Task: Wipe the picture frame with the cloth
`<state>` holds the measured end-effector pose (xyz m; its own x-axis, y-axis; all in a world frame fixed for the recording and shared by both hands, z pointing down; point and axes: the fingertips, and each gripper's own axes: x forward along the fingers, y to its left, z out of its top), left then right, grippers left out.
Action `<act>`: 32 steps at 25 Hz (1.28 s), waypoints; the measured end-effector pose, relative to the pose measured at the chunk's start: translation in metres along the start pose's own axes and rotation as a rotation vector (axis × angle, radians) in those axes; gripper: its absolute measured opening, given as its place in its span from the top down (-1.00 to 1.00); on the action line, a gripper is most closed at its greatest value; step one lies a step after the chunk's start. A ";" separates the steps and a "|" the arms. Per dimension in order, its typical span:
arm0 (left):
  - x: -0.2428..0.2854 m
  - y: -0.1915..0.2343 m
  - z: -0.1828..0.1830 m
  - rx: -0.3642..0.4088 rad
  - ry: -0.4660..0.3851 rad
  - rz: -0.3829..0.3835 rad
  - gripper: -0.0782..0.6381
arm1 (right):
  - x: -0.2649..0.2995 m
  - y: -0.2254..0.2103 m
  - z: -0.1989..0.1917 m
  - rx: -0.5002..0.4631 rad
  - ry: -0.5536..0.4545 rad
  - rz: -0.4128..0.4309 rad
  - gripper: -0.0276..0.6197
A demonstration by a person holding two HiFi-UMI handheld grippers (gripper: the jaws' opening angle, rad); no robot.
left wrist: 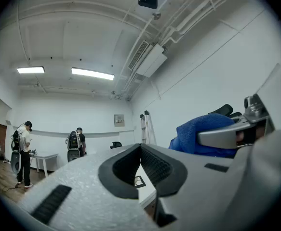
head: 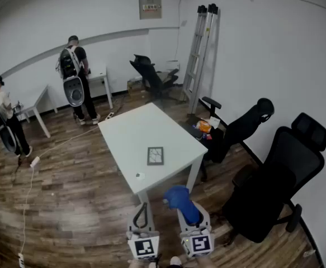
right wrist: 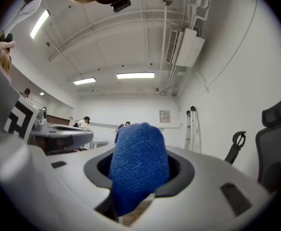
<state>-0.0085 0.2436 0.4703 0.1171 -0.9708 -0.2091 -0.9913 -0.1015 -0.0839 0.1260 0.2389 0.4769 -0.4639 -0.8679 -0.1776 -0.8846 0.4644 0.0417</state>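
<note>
Head view and both gripper views, one moment. The left hand-held gripper (left wrist: pixel 140 149) is held low at the near edge of the scene, its two dark-padded jaws brought together at the tips with nothing between them. Beside it, on its right, the right hand-held gripper (right wrist: pixel 140 174) is clamped on a blue cloth (right wrist: pixel 139 153), which bulges up and out past the jaws and hides their tips. Both stand short of the white bench (head: pixel 130 128), off its near end and not touching it. The picture frame (head: pixel 155 156), small and dark-edged, lies flat on the near half of the bench, towards its right side, well apart from the cloth. A small pale object (head: pixel 140 176), too small to identify, lies just nearer and to the left of the frame. To the right of the bench stand two black office chairs (head: pixel 274 183); a folded ladder (head: pixel 201 54) leans on the far right wall. Two persons (head: pixel 76 77) wearing backpacks stand at the far left.
</note>
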 end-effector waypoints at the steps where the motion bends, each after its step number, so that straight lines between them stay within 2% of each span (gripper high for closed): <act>1: 0.000 0.000 0.000 -0.001 -0.001 -0.001 0.77 | 0.000 0.000 0.000 -0.003 0.001 0.002 0.41; 12: 0.005 0.000 -0.003 0.006 0.008 -0.010 0.78 | 0.005 -0.003 -0.001 -0.009 0.002 0.003 0.41; 18: 0.009 -0.003 -0.007 0.011 0.013 -0.011 0.77 | 0.007 -0.007 -0.004 0.020 -0.001 0.013 0.41; 32: 0.046 -0.012 -0.026 0.004 0.032 0.054 0.77 | 0.042 -0.036 -0.025 0.054 0.006 0.084 0.41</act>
<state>0.0076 0.1943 0.4872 0.0612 -0.9814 -0.1821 -0.9959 -0.0479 -0.0771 0.1372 0.1811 0.4925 -0.5365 -0.8266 -0.1699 -0.8391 0.5440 0.0030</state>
